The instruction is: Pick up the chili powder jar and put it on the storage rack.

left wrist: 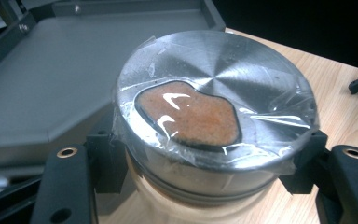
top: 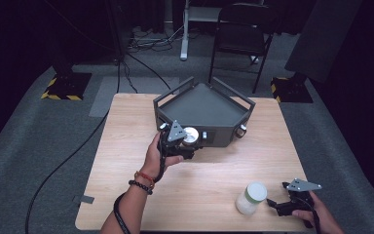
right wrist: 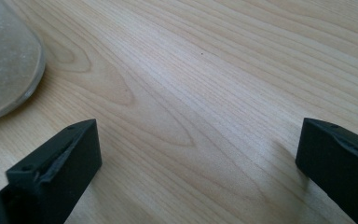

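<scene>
A person's left gripper (top: 191, 138) held a metal-lidded jar (top: 191, 135) at the centre of the high view, just in front of the dark tray (top: 200, 109) that stood at the table's (top: 195, 190) far side. In the left gripper view the jaws pinched the jar from both sides below its lid (left wrist: 219, 88), at the lower middle of the frame. Clear film covered the lid, with an orange-brown patch (left wrist: 189, 116) under it; what the patch was could not be made out. The jar's body was mostly hidden beneath the lid, and its base was cut off by the bottom edge. Whether the jar rested on the wood or was lifted clear could not be told. The tray's grey floor (left wrist: 51, 84) filled the upper left of that view, its far rails cropped.

At the lower right of the high view, the right gripper (top: 278, 204) lay low on the table in the person's right hand (top: 316, 217), which was partly cut off by the frame's edge. Just to its left stood a second jar (top: 251, 199) with a pale lid. In the right gripper view the jaws stood spread wide over bare wood, nothing between them, and the second jar's rounded side (right wrist: 4, 65) showed blurred at the upper left, cropped by the frame.
</scene>
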Demonstrator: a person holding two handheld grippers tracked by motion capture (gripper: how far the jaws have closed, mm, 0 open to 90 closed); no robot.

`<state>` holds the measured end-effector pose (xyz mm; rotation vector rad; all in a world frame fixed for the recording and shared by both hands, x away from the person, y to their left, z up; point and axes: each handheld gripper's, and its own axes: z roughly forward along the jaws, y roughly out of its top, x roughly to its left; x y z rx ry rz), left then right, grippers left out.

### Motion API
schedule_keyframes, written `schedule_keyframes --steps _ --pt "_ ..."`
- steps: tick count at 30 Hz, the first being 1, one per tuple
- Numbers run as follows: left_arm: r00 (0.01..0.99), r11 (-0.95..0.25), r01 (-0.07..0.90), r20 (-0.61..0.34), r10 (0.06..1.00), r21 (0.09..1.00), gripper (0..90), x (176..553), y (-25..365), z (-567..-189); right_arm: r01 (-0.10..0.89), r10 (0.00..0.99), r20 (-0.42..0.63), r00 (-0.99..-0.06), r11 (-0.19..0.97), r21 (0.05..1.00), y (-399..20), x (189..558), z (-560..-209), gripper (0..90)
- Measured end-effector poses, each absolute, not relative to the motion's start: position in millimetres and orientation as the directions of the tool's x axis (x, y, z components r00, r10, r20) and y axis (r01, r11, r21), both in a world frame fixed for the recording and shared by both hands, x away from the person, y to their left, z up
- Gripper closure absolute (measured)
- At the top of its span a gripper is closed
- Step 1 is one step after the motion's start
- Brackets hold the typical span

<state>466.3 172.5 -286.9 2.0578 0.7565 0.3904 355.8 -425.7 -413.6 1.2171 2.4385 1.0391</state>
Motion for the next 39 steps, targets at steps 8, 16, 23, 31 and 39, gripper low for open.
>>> schedule_keyframes --steps 8,16,23,31,39 --pt "0.763 -0.409 0.361 -0.014 0.646 0.838 31.9 474 168 -272 0.610 0.769 0.107 -0.631 0.405 0.681 -426 356 -414 0.0" --pt "0.768 -0.413 0.351 -0.006 0.641 0.840 31.9 483 165 -263 0.610 0.769 0.107 -0.631 0.405 0.681 -426 356 -414 0.0" --pt "0.774 -0.414 0.335 0.003 0.633 0.847 31.9 491 159 -255 0.610 0.768 0.108 -0.631 0.405 0.681 -426 356 -414 0.0" --pt "0.776 -0.407 0.313 0.016 0.630 0.858 31.9 498 154 -245 0.610 0.768 0.108 -0.631 0.405 0.681 -426 356 -414 0.0" --pt "0.769 -0.386 0.317 0.002 0.639 0.866 31.9 507 150 -242 0.610 0.768 0.108 -0.631 0.405 0.681 -426 356 -414 0.0"
